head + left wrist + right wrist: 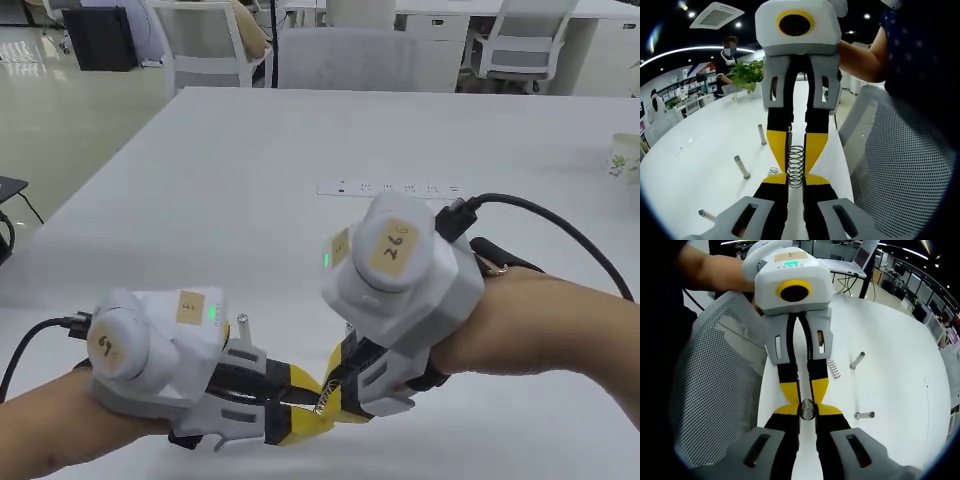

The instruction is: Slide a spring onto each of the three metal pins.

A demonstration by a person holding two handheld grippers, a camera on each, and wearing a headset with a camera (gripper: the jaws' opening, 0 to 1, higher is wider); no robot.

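Coiled wire spring (pixel 796 167) clamped by yellow-tipped left gripper (pixel 796 181) and right gripper (pixel 808 412), both clenched tip-to-tip. Smooth cylindrical metal pins (pixel 742 167) at its 9 o'clock, left gripper view.

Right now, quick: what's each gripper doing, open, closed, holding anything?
Left gripper: closed on the spring.
Right gripper: closed on the same spring, meeting the left gripper tip to tip.

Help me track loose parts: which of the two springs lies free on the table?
The loose spring, lying flat on the table beside a pin; the held spring is pinched in the right claw.
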